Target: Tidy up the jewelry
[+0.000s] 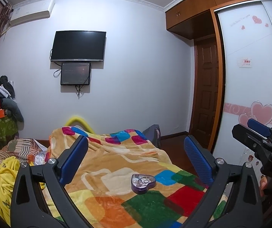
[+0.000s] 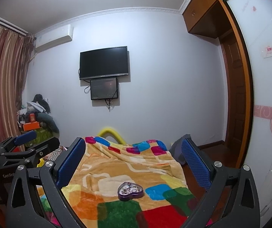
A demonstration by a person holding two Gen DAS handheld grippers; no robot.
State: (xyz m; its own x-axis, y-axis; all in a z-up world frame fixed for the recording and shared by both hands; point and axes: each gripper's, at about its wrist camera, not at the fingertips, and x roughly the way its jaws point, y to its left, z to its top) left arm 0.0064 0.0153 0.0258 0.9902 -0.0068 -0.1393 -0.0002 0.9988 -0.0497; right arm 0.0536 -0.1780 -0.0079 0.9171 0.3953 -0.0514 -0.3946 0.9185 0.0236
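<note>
A purple heart-shaped jewelry box (image 1: 143,183) lies open on the colourful checked blanket (image 1: 117,155), with several rings and small pieces inside. It also shows in the right wrist view (image 2: 130,190). My left gripper (image 1: 136,159) is open and empty, held above the bed with the box between and below its fingers. My right gripper (image 2: 134,161) is open and empty, also above the box. The right gripper shows at the right edge of the left wrist view (image 1: 259,133). The left gripper shows at the left of the right wrist view (image 2: 27,142).
The blanket (image 2: 128,163) covers a bed. Yellow and striped bedding (image 1: 6,171) is heaped at its left. A wardrobe with heart stickers (image 1: 250,76) stands at right, beside a wooden door (image 1: 206,95). A TV (image 1: 79,46) hangs on the far wall. Piled clutter (image 1: 1,110) fills the left corner.
</note>
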